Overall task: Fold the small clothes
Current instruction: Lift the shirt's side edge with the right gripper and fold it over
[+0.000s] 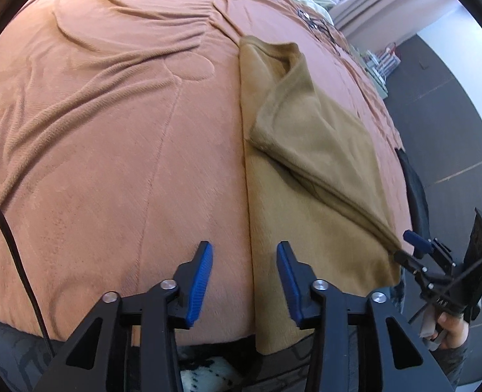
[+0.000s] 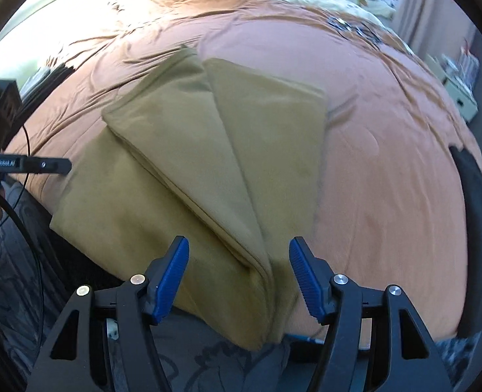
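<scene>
Orange bedspread (image 1: 110,130) carries the tan cloth (image 2: 182,150); left gripper (image 1: 244,281) and right gripper (image 2: 239,274) jaws stand apart, a dark chair (image 2: 479,196) showing clearly only in the right wrist view.

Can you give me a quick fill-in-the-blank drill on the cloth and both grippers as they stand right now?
1. The tan cloth lies on an ____ bedspread.
2. The jaws of the left gripper stand ____, gripping nothing.
3. The right gripper is open, with a folded ____ of the tan cloth lying between its fingers.
4. The gripper pads are coloured ____.

Missing words: orange; open; corner; blue
</scene>
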`<state>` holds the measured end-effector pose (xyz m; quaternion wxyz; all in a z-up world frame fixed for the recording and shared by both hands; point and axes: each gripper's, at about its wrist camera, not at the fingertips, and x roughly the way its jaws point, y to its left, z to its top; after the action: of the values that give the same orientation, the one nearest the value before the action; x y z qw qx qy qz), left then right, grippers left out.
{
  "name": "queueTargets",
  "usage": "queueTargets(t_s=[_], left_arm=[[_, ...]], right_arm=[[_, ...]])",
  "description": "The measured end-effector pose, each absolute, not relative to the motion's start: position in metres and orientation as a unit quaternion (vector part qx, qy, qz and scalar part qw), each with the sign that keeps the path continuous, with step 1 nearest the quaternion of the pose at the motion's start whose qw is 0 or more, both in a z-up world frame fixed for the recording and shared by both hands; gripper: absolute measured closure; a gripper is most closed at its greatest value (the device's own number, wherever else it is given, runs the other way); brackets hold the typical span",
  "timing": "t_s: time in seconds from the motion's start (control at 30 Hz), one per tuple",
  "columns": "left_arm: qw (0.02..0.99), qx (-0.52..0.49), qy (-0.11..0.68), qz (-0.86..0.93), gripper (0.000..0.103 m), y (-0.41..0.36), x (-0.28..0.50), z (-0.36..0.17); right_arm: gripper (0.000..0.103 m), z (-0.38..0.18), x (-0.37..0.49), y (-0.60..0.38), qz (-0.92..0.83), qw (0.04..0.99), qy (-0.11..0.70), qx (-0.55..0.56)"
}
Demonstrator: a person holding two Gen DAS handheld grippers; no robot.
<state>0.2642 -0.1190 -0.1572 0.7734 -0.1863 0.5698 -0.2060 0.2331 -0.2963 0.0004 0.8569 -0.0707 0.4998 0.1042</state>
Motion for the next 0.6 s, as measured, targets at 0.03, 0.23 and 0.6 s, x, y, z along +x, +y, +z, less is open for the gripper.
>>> queueTargets(t_s=[0.03,0.23,0.6], left_arm=[[0.773,-0.191,0.568,-0.206,0.064,-0.117,0.266,-0.157],[0.769,-0.217,0.564,-0.209,0.070,-0.105,0.275,-0.157],[0.758,-0.258,0.560,-0.213,0.077,-0.086,0.288,-0.158]], right_arm=[[0.041,0.001,0.238,-0.289,0.109,0.856,0.499,-0.078],[0.041,0.001,0.262,-0.259,0.140,0.852,0.491,-0.119],[0.056,-0.011,0.299,-0.209,0.205,0.828,0.492,-0.171]])
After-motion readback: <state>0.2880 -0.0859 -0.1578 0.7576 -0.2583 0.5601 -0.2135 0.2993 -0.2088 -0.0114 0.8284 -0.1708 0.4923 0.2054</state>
